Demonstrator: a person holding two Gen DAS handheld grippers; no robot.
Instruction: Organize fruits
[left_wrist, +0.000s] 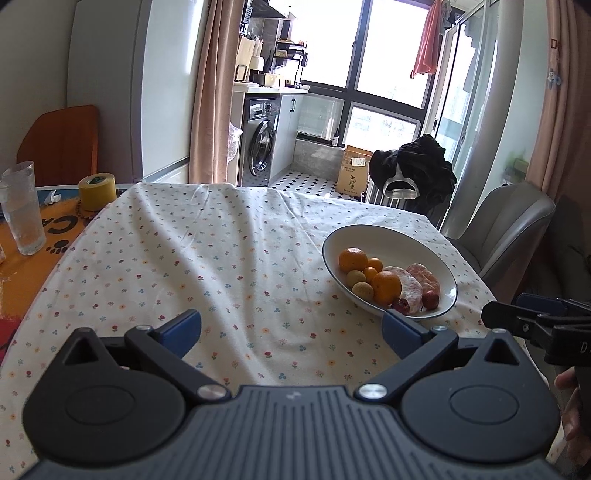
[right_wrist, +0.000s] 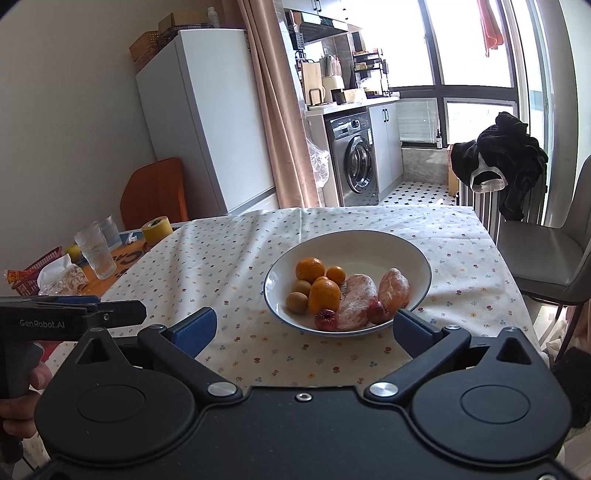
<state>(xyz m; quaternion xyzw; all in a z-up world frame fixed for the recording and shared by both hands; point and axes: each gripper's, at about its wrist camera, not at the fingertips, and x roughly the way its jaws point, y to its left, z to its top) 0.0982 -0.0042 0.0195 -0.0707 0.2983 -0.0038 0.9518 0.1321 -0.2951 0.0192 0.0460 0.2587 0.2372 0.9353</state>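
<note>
One white bowl (right_wrist: 417, 258) with a dark rim is sitting on the flower-dotted tablecloth (right_wrist: 229, 254), and all the fruit is lying inside it: two larger oranges (right_wrist: 323, 295), two smaller orange fruits (right_wrist: 335, 275) tucked between them, two greenish-brown round fruits (right_wrist: 297, 302) at the left, two wrinkled dark red fruits (right_wrist: 325, 319) at the near rim, and two peeled citrus pieces wrapped in clear film (right_wrist: 356, 306) — ten pieces, touching one another in a cluster. Off the cloth at the far left, two clear glasses (right_wrist: 95, 254) and one yellow tape roll (right_wrist: 157, 229) are standing on an orange mat. The right gripper (right_wrist: 304, 328) is hovering just short of the bowl with its blue-padded fingers (right_wrist: 195, 328) spread wide, gripping nothing and touching nothing. The left gripper (left_wrist: 291, 328) is hanging over bare cloth beside the bowl, its fingers (left_wrist: 181, 330) likewise spread wide and empty — the bowl is lying off to its right.
</note>
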